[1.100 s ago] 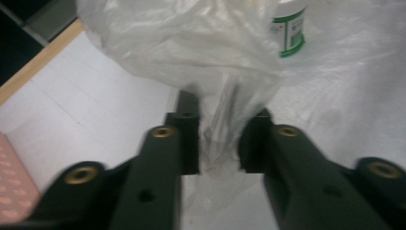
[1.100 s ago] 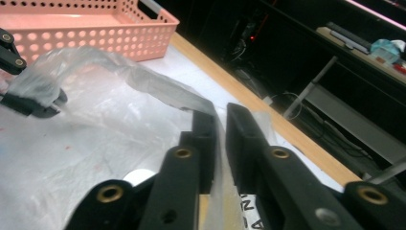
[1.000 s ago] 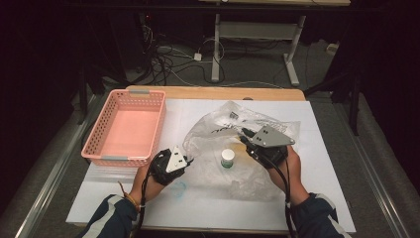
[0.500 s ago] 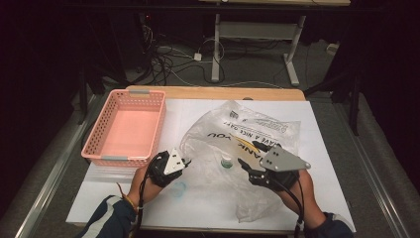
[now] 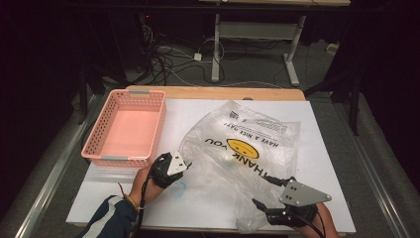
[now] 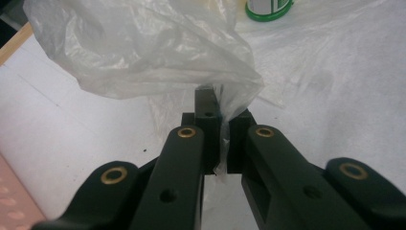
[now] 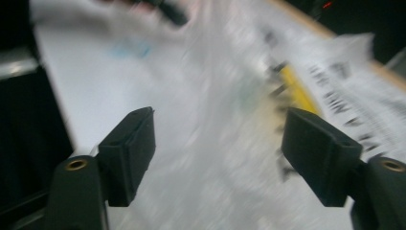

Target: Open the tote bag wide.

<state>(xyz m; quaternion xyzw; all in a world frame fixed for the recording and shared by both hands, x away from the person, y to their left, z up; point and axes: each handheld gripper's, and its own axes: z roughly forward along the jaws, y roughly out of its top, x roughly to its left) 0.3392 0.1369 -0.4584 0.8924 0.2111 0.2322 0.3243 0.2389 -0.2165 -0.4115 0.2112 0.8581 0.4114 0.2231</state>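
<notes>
- One table [image 5: 327, 148] with a white top and a wooden far edge; beyond it lie a dark floor, cables and a second table's legs
- One pink basket [image 5: 126, 128] stands on the left of the table, just far-left of the left gripper and apart from the bag
- One clear bag [image 5: 242, 158] with a yellow smiley and "THANK YOU / HAVE A NICE DAY" print lies spread across the middle, reaching to the near edge on the right
- One small bottle [image 6: 268, 8] with a green base sits under the plastic, seen at the top of the left gripper view; in the high view it is only a faint blur inside the bag
- A faint blue mark [image 5: 179, 187] shows on the table near the left gripper
- Two grippers, one per hand
- Left gripper [image 5: 171, 166] sits at the bag's left edge, forearm in a dark sleeve with a white stripe coming from the near left; its jaws are closed on a pinch of the bag's film, which bunches up just beyond them
- Right gripper [image 5: 289, 203] is low at the near right edge, its grey plate on top, pointing left over the bag's near corner; its jaws stand wide apart with nothing between them, and its view is blurred
</notes>
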